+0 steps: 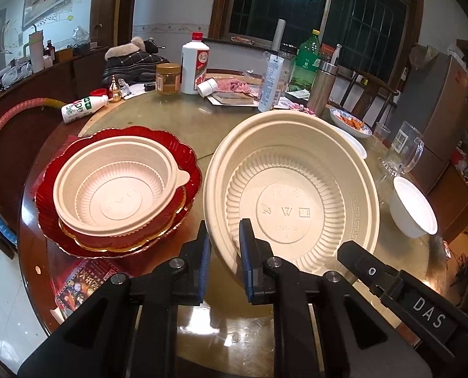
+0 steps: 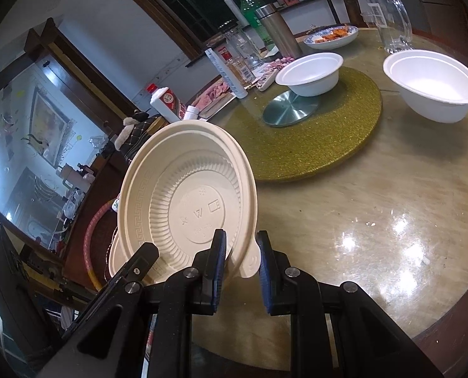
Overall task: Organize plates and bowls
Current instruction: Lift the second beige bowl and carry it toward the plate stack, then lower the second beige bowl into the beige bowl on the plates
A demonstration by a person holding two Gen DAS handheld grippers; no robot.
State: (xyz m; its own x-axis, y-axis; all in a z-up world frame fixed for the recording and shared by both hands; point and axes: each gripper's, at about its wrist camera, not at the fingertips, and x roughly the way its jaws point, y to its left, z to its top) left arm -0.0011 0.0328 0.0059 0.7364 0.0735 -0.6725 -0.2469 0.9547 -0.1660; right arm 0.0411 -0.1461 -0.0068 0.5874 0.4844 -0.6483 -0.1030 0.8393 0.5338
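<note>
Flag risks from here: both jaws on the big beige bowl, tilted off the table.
1. The large beige bowl is pinched only at its thin near rim by the left gripper and the right gripper; tilted this steeply, it could flex or slip.
2. The red plate stack with a smaller beige bowl sits close beside it; a swing left may knock it.
3. The white bowl and glass mug stand close on the right.

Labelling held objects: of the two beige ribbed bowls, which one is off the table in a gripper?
The larger beige bowl, tilted up with its rim clamped in the left gripper. The smaller beige bowl sits flat in the red plates.
</note>
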